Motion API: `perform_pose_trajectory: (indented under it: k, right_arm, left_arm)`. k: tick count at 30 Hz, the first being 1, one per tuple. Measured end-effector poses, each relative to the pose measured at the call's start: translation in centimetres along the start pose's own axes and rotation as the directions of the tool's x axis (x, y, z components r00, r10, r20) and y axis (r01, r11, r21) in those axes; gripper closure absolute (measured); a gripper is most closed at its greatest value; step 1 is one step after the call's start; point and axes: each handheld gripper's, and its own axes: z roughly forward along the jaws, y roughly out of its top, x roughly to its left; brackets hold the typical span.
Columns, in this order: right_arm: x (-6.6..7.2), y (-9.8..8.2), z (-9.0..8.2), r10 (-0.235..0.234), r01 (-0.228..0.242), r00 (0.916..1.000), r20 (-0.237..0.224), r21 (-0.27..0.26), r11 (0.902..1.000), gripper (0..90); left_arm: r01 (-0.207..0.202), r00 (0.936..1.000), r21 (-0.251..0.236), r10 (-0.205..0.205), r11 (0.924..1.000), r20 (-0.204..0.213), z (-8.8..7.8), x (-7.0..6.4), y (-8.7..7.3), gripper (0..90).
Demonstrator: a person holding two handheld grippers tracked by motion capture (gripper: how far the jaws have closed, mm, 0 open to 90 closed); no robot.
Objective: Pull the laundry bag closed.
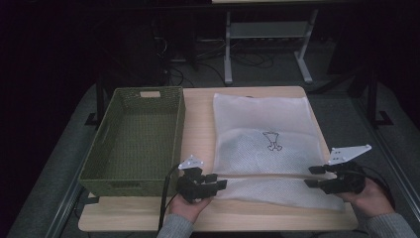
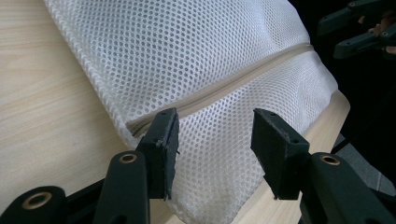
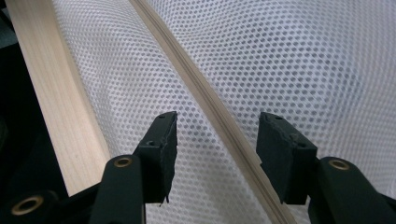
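Note:
A white mesh laundry bag with a small dark print lies flat on the wooden table. A beige zipper runs across its near part. My left gripper is at the bag's near left corner, open. In the left gripper view its jaws stand apart over the zipper's end and the mesh, pressing on nothing. My right gripper is at the bag's near right edge, open. In the right gripper view its jaws straddle the zipper above the mesh.
An olive-green woven basket with nothing in it stands on the left half of the table, close beside my left gripper. The table's front edge runs just below both hands. Desk legs and cables stand on the dark floor beyond the far edge.

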Motion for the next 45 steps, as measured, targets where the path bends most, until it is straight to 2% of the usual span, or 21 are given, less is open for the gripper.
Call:
perform_pose_trajectory:
  k: [14, 20, 25, 45]
  right_arm:
    - [1.2, 1.1, 1.1, -0.024, 0.023, 0.9994, -0.025, -0.02, 0.9995, 44.6]
    - [1.8, 1.5, 1.6, -0.035, 0.034, 0.9988, -0.036, -0.027, 0.9991, 43.5]
    - [2.4, 1.8, 2.0, -0.045, 0.044, 0.998, -0.044, -0.031, 0.9985, 42.5]
    - [4.1, 2.0, 3.5, -0.06, 0.055, 0.9948, -0.083, -0.054, 0.997, 39.1]
  left_arm:
    - [-0.045, 0.999, 0.01, 0.045, 0.9989, -0.007, -0.1, -0.3, -0.5, 48.7]
    - [-0.052, 0.9986, 0.01, 0.052, 0.9986, -0.01, -0.3, -0.3, -0.8, 47.7]
    - [-0.041, 0.9991, 0.001, 0.041, 0.9992, -0.008, -0.4, 0.0, -1.3, 47.1]
    - [-0.079, 0.9965, -0.012, 0.079, 0.9968, -0.028, -1.0, 0.0, -2.9, 45.7]
